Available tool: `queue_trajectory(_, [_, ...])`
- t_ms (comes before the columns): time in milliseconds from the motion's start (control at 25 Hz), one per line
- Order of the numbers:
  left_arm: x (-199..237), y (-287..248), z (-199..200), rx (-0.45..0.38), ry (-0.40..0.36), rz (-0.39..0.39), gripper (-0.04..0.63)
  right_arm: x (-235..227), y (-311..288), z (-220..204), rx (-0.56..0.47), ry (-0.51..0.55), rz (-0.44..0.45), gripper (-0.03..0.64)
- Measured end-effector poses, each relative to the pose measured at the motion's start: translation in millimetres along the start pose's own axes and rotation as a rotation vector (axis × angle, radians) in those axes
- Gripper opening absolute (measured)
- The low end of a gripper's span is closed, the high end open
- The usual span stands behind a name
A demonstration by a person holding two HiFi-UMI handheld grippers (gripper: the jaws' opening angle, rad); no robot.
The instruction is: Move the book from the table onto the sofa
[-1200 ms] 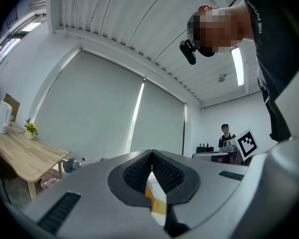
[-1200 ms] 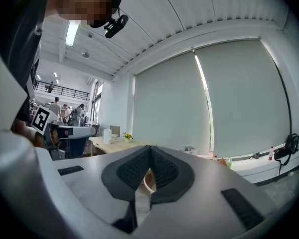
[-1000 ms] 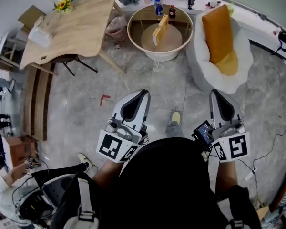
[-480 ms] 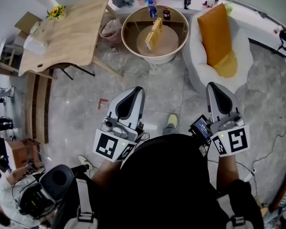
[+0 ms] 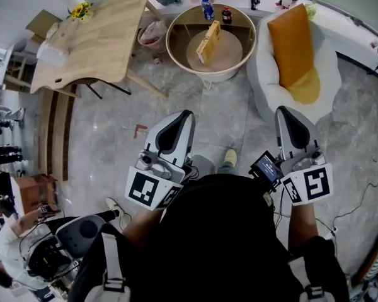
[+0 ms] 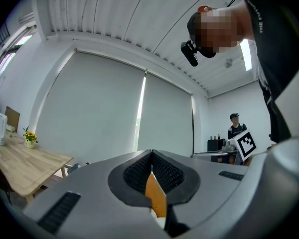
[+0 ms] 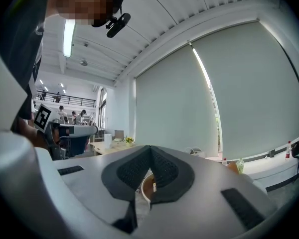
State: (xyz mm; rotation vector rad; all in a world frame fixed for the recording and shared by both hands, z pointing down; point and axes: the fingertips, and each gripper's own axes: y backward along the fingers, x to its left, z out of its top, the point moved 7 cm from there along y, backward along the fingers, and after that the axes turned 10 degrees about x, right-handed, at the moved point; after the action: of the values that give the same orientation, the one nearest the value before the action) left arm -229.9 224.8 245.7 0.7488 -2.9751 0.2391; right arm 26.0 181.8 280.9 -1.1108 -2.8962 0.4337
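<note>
I am holding my left gripper [image 5: 183, 121] and right gripper [image 5: 288, 115] slightly farther forward than a second ago, both jaws pressed together, gripping nothing. The slim yellow book [image 5: 208, 41] is standing on the round white-walled desk [image 5: 209, 74], well ahead. I am judging the pickup and the carry to the white sofa [image 5: 274, 96] as both remaining.

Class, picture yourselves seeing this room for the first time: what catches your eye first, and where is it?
The grey left tongs and right tongs fill the foreground, both closed and empty. Beyond them a yellow book stands on the round table, and an orange cushion leans in the white sofa to its right.
</note>
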Motion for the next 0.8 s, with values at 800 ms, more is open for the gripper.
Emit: queue_trajectory(800, [-7.6, -6.0, 5.8, -0.012, -0.052, -0.007, 0.014, -9.0, 11.3, -4.9, -0.033, -0.022, -0.014, 0.009])
